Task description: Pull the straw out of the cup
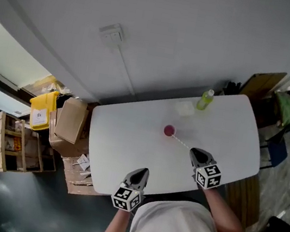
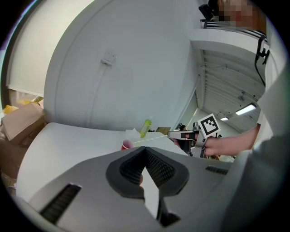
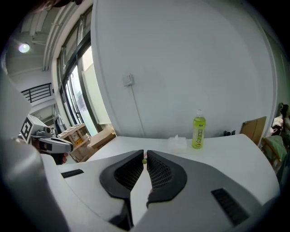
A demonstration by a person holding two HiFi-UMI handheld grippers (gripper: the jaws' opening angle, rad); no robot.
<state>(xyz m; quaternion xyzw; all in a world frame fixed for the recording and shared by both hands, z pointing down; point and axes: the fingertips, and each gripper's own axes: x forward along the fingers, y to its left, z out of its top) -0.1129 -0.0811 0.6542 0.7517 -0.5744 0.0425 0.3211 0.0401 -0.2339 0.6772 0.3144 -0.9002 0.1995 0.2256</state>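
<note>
While right hand-held gripper (image 1: 195, 151) pinches straw (image 1: 181, 141), left hand-held gripper (image 1: 143, 171) closed empty, white table (image 1: 120, 147), grey wall (image 1: 175, 35)

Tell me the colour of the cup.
The cup is red, its straw pale yellow; the head view shows it best.

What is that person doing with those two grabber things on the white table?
A person holds a two-jaw gripper in each hand at a white table. The right gripper has its jaws shut on one end of a thin pale yellow straw. The straw's other end reaches the small red cup, so it is not clearly out yet. The left gripper is shut on nothing, near the table's front edge. A green bottle stands at the back.
</note>
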